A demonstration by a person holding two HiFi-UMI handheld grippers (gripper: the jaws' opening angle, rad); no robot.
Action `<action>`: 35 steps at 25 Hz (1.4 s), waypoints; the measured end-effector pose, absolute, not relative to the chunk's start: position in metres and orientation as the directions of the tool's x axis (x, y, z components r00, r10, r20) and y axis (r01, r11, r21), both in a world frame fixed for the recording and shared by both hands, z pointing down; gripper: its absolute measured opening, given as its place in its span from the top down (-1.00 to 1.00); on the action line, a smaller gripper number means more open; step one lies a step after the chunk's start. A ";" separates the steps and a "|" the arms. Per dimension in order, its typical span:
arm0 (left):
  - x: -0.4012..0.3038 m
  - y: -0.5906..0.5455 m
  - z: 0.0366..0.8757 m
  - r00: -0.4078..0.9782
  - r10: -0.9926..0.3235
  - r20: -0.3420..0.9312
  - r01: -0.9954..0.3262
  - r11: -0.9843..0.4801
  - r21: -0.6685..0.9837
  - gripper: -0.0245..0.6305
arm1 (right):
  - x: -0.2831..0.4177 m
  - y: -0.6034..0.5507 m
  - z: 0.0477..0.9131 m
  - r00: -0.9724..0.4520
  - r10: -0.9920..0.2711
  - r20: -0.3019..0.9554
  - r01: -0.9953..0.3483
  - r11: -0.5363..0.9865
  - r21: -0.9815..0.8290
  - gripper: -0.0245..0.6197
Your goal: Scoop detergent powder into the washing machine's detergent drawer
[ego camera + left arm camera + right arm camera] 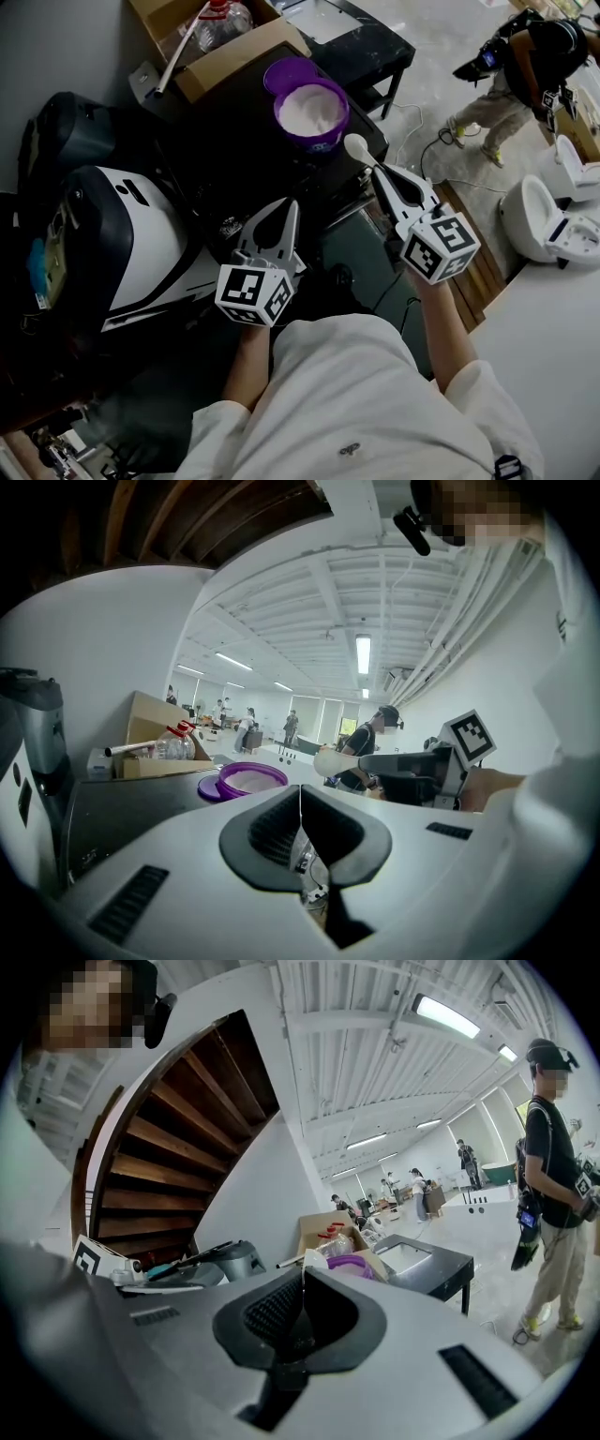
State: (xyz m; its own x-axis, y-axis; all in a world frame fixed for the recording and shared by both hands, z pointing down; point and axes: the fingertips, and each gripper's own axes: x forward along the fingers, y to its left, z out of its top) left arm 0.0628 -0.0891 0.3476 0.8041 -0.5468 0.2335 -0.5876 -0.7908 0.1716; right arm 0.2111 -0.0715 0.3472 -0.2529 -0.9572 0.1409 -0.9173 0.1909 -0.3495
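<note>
Right gripper (379,171): jaws were clamped on a white spoon (357,146), its bowl projecting beyond the fingertips, just short of the purple detergent tub (323,142). Left gripper (292,208): jaws were closed together, holding nothing.

Open purple powder tub (311,111), white spoon (357,145) nearby

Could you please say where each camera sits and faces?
Head view: head-mounted, facing down at a round purple plastic powder tub; forearms, left gripper, right gripper show.
Left gripper view: on that gripper, past shut jaws toward the tub; right gripper shows.
Right gripper view: on that gripper, past jaws clamping a white plastic spoon.
All share the tub.
</note>
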 end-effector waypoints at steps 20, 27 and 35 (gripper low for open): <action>0.068 -0.123 0.347 0.816 -0.532 0.227 -0.572 -0.800 0.181 0.86 | 0.209 -0.148 0.350 -0.287 -0.935 0.210 -0.953 0.255 -0.167 0.88; 0.068 -0.135 0.355 0.818 -0.522 0.241 -0.568 -0.798 0.200 0.86 | 0.215 -0.172 0.360 -0.249 -0.936 0.249 -0.968 0.235 -0.086 0.88; 0.066 -0.149 0.362 0.822 -0.511 0.251 -0.562 -0.798 0.216 0.86 | 0.222 -0.195 0.369 -0.200 -0.930 0.309 -0.976 0.217 0.022 0.88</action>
State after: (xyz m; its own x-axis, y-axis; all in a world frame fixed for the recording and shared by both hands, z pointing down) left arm 0.0661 -0.1488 0.3619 0.8223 -0.5107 0.2509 -0.5619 -0.7984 0.2162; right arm 0.2220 -0.1953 0.3689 -0.1996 -0.9299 0.3091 -0.9759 0.2169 0.0223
